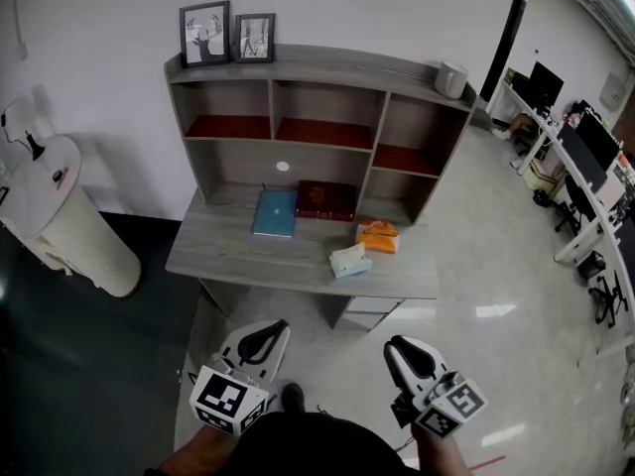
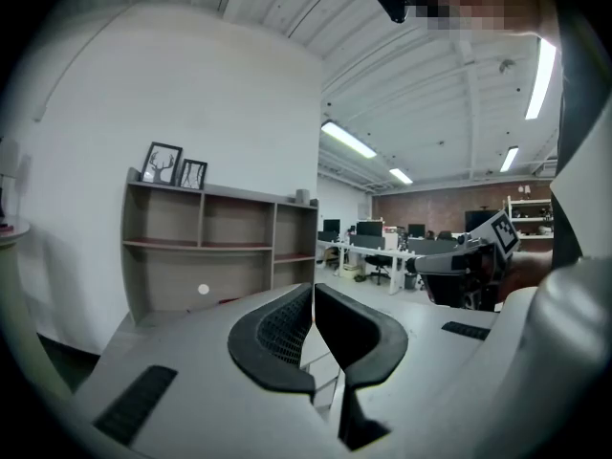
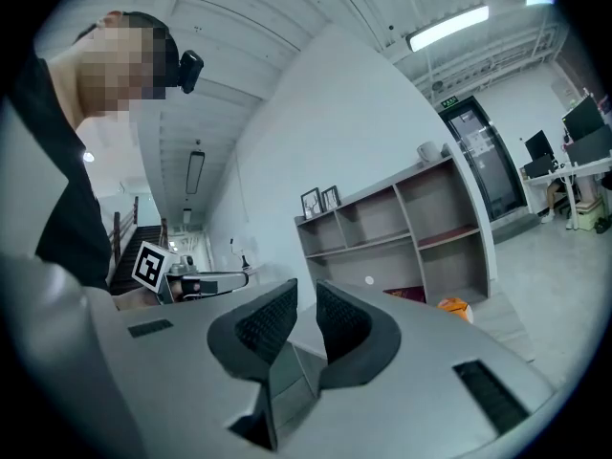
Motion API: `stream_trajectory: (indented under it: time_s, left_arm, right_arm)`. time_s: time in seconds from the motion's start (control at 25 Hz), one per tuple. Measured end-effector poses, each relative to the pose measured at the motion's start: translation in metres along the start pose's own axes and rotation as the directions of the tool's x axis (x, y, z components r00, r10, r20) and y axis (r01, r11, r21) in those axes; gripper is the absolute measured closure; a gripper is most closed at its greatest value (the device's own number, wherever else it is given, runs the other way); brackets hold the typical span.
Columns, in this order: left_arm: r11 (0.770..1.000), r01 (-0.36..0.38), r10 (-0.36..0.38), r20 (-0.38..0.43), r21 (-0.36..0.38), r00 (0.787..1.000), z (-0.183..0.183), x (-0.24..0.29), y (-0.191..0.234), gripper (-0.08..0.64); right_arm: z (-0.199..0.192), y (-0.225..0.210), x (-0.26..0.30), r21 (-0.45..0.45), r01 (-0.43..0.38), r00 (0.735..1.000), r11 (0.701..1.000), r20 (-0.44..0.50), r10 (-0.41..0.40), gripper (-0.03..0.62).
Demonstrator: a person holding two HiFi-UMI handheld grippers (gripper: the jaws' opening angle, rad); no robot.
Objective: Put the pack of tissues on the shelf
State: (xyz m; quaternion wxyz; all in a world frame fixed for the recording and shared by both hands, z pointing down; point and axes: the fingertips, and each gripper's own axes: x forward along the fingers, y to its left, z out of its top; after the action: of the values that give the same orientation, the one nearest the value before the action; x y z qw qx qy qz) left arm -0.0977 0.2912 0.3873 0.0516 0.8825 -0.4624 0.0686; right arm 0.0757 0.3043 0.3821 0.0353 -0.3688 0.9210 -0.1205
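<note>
Nearest, at the bottom of the head view, the person holds both tools low, well short of the furniture. The left gripper [image 1: 266, 333] has its black ribbed jaws pressed together; in its own view the left gripper [image 2: 313, 293] has nothing between them. The right gripper [image 1: 397, 347] is closed down to a bare slit, and in its own view the right gripper [image 3: 306, 293] is just as empty. Both point ahead at the grey wooden desk [image 1: 248, 266].

On the near right part of the desk lies a pale greenish-white soft pack [image 1: 349, 260], which I take for the tissues. Nothing grips or touches it. It sits ahead and slightly left of the right gripper, and ahead and well right of the left one, so the right hand looks the nearer. Its long axis runs roughly left to right along the desk's front edge, a little skewed. Jaws coming straight in would probably close across its short side, once opened.

Just beyond it to the right is a crumpled orange packet [image 1: 377, 236]. Farther back a flat blue book [image 1: 275, 212] and a dark red book [image 1: 325, 199] lie side by side.

Above them rises the grey shelf unit [image 1: 382, 117], its open compartments floored in dark red. The lower right compartment [image 1: 402, 159] stands almost straight beyond the pack. On top are two black-framed pictures [image 1: 205, 34] and a grey cylindrical pot [image 1: 451, 78].
</note>
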Motion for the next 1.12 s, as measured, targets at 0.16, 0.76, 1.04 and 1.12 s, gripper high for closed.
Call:
stream_trajectory:
  time_s: [0.16, 0.76, 1.04, 1.12]
  left_arm:
    - [0.999, 0.032, -0.032, 0.01, 0.007, 0.999, 0.009, 0.018, 0.036, 0.538]
    - [0.999, 0.04, -0.04, -0.025, -0.006, 0.999, 0.01, 0.119, 0.106, 0.538]
    - [0.999, -0.022, 0.021, -0.028, -0.034, 0.999, 0.024, 0.198, 0.129, 0.538]
    - [0.998, -0.038, 0.037, -0.022, -0.042, 0.999, 0.033, 0.222, 0.13, 0.538]
  right_arm:
    - [0.011, -0.007, 0.045, -0.012, 0.006, 1.0, 1.0, 0.0, -0.006, 0.571]
    - [0.009, -0.101, 0.119, 0.036, 0.03, 0.999, 0.999, -0.044, -0.028, 0.571]
    - [0.019, -0.187, 0.158, 0.063, -0.009, 0.998, 0.998, -0.059, 0.013, 0.571]
    - [0.027, -0.213, 0.167, 0.06, -0.02, 0.998, 0.998, -0.064, 0.024, 0.57]
